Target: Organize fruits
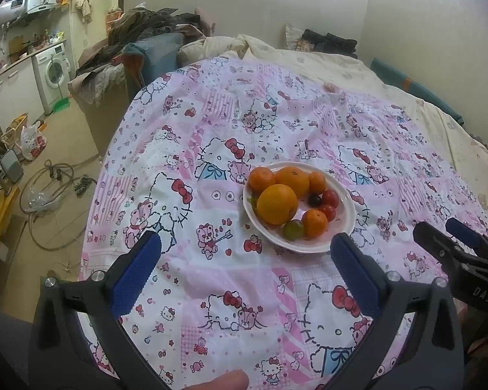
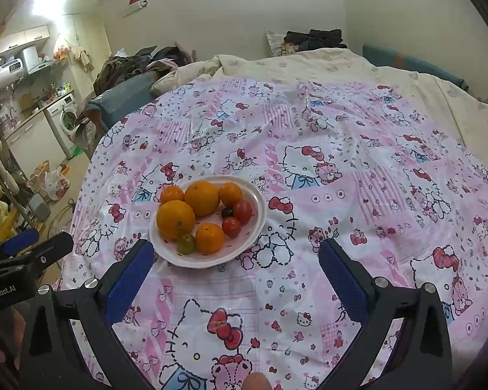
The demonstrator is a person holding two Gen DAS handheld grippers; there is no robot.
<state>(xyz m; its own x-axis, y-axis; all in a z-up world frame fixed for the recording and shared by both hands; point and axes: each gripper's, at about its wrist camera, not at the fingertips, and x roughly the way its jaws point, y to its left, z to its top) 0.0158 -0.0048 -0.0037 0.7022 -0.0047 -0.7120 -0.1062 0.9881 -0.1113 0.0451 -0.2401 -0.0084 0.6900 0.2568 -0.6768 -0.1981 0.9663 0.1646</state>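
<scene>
From the left wrist, the plate (image 1: 346,224) sat on the patterned cloth (image 1: 211,130) over the bed, piled with oranges (image 1: 276,204), tomatoes (image 1: 330,197) and a green fruit (image 1: 293,229), probably gathered there for sorting. The left tool (image 1: 245,247) hung just short of the plate, wide apart and empty. From the right wrist, the plate (image 2: 255,227) lay ahead to the left; the right tool (image 2: 236,253) likewise gaped, touching nothing.
</scene>
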